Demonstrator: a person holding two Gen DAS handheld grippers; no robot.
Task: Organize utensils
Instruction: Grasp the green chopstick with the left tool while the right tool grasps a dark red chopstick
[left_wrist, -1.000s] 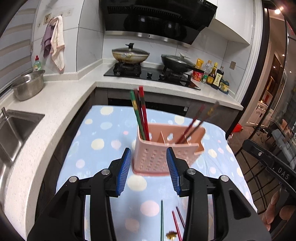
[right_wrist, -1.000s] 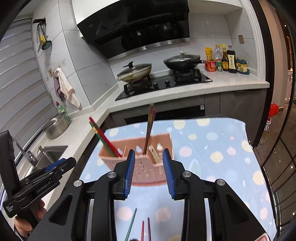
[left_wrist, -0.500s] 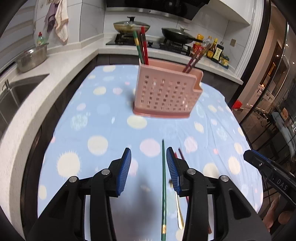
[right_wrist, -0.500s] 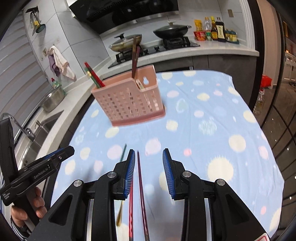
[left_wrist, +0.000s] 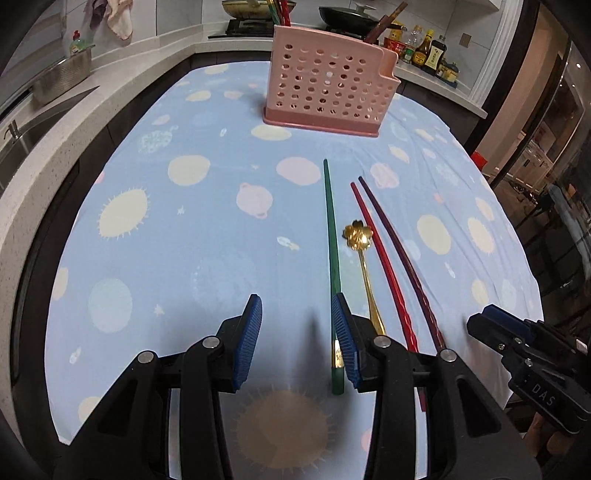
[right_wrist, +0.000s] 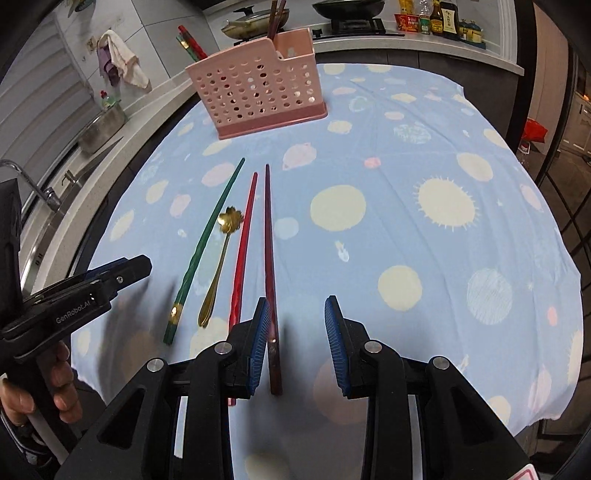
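Observation:
On the blue dotted cloth lie a green chopstick (left_wrist: 330, 236), a gold flower spoon (left_wrist: 357, 234), a red chopstick (left_wrist: 380, 266) and a dark purple chopstick (left_wrist: 402, 258). My left gripper (left_wrist: 295, 306) is open low over the cloth, and the green chopstick's thick end runs just inside its right pad. My right gripper (right_wrist: 297, 306) is open too, with the dark purple chopstick (right_wrist: 269, 258) close along its left pad. Beside it lie the red chopstick (right_wrist: 243, 243), spoon (right_wrist: 221, 251) and green chopstick (right_wrist: 207, 240). The pink holder (left_wrist: 328, 81) (right_wrist: 258, 92) at the back holds several chopsticks.
A counter with a sink (right_wrist: 48, 192) and a steel bowl (left_wrist: 61, 77) runs along the left. The stove with pans (left_wrist: 354, 14) and sauce bottles (right_wrist: 436, 18) is behind the holder. The table's near edge (left_wrist: 74, 439) lies just under the grippers.
Both grippers came down and drew back from the pink holder to the near ends of the loose utensils. Their jaws kept the same gap.

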